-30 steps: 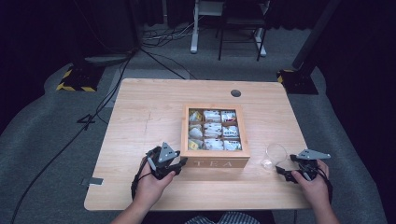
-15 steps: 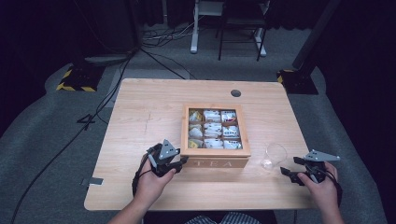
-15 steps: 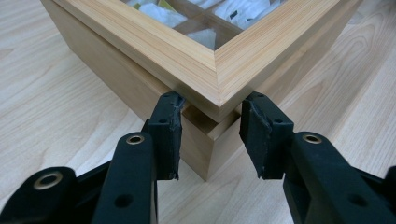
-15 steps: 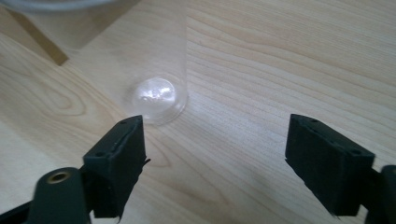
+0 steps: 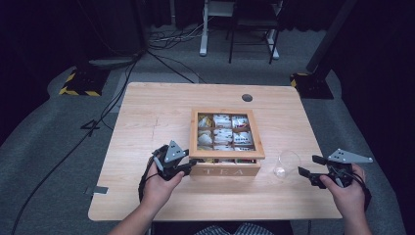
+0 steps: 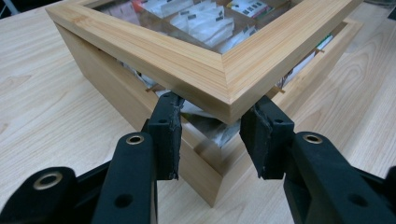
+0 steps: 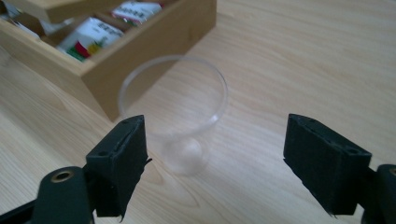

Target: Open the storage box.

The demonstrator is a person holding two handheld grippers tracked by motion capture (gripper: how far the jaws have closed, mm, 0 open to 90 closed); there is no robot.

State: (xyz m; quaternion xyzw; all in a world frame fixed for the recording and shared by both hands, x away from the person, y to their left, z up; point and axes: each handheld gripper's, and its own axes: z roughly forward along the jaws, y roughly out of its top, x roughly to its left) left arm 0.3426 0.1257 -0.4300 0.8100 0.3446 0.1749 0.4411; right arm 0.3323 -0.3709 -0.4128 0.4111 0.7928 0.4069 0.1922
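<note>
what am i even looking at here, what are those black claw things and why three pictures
A person sits at a wooden table and holds a hand-operated two-jaw gripper in each hand; no robot arm is involved. One picture comes from a fixed camera above, looking down on the table. The other two come from small cameras riding on each gripper, so you look along its own black jaws.

On the table stand a wooden tea box filled with tea packets and a clear plastic cup.

The left gripper is clamped on the near left corner of the box's glass-paned lid, which is lifted a little off the box. The right gripper is open and holds nothing; it hangs near the cup, which stands free in front of its jaws.
</note>
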